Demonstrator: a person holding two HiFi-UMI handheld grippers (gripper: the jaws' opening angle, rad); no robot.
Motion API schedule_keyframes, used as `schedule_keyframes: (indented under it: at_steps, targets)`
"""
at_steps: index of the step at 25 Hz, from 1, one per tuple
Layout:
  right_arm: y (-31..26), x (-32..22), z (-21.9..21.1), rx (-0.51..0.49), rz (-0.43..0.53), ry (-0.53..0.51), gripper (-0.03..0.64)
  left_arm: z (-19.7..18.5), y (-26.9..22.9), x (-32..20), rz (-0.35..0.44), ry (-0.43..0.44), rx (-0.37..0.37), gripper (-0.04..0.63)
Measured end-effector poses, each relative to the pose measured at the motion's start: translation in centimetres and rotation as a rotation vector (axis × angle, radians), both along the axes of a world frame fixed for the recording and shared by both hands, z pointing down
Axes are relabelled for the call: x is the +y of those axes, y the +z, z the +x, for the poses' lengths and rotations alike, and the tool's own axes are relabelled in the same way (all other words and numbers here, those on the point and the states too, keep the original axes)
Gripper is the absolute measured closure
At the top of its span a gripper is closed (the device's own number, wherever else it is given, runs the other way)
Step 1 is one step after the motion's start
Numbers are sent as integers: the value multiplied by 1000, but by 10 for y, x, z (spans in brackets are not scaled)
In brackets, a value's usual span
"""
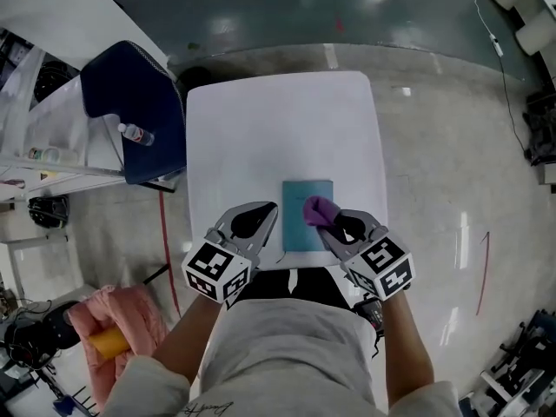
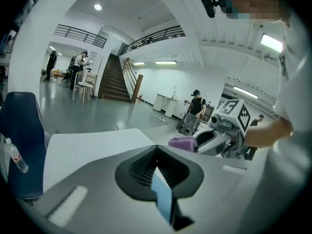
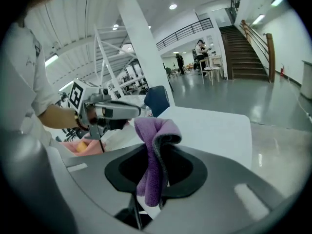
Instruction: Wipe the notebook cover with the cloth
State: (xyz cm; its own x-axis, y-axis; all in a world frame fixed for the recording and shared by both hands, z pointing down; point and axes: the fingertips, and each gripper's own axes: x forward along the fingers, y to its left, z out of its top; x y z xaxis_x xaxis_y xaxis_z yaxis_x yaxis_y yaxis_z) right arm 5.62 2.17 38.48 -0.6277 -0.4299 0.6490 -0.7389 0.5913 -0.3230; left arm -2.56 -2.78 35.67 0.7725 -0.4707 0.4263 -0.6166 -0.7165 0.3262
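Observation:
A teal notebook [image 1: 300, 224] lies flat on the white table [image 1: 261, 137], close to its near edge. My right gripper [image 1: 330, 221] is shut on a purple cloth [image 1: 317, 209], and the bunched cloth [image 3: 155, 155] hangs from its jaws over the notebook's right half. My left gripper [image 1: 274, 208] is at the notebook's left edge, jaws together and holding nothing. A thin strip of the teal cover [image 2: 163, 194] shows through the slit between them. From the left gripper view, the cloth [image 2: 183, 142] and the right gripper are just ahead.
A dark blue chair [image 1: 135, 111] holding a water bottle [image 1: 137, 134] stands left of the table. A pink bundle [image 1: 117, 324] lies on the floor at lower left. A white bench [image 1: 52, 16] is at far left. People stand far off by a staircase [image 2: 114, 79].

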Motion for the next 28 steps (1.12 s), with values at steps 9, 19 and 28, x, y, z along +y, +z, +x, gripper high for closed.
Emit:
schedule_keyframes:
  at_steps: [9,19,28]
  targets:
    - [-55,-1,2,-150,73,71,508,8,-20,3,40,29,-4,595]
    - [-95,-13,17,-253,147,136,508,17,-43,4,83,34,-6,595]
    - [-96,-15,6,-296,150,141,506,23,-54,6,107,24,2,595]
